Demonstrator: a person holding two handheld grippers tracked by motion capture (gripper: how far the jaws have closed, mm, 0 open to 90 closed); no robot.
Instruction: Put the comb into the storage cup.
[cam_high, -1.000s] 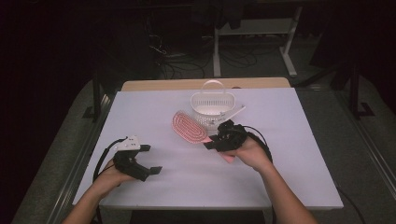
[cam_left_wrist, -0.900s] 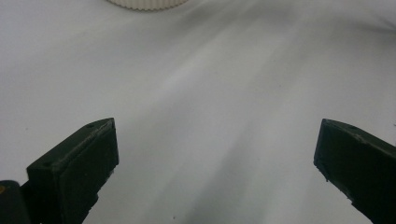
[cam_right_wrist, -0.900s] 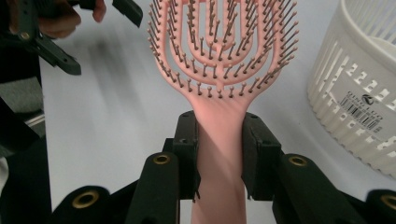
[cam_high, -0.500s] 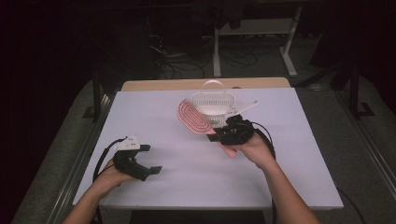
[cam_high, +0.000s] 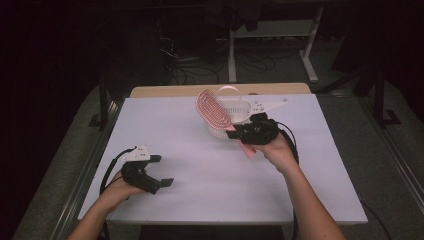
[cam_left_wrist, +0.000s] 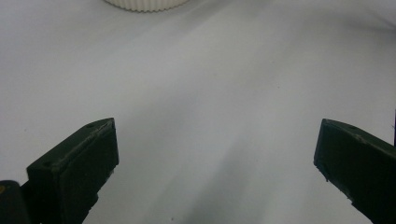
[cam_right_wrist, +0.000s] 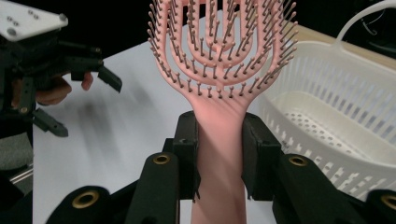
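Your right claw (cam_right_wrist: 218, 154) is clenched on the handle of the pink vented hairbrush (cam_right_wrist: 219, 70), held bristle-head up just beside the white slotted basket (cam_right_wrist: 336, 112), while your left claw (cam_left_wrist: 215, 163) rests released over the bare white surface (cam_high: 210, 165).

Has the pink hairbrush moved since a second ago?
Yes. The pink hairbrush, clamped in the right claw, has lifted off the table and swung up toward the white basket.
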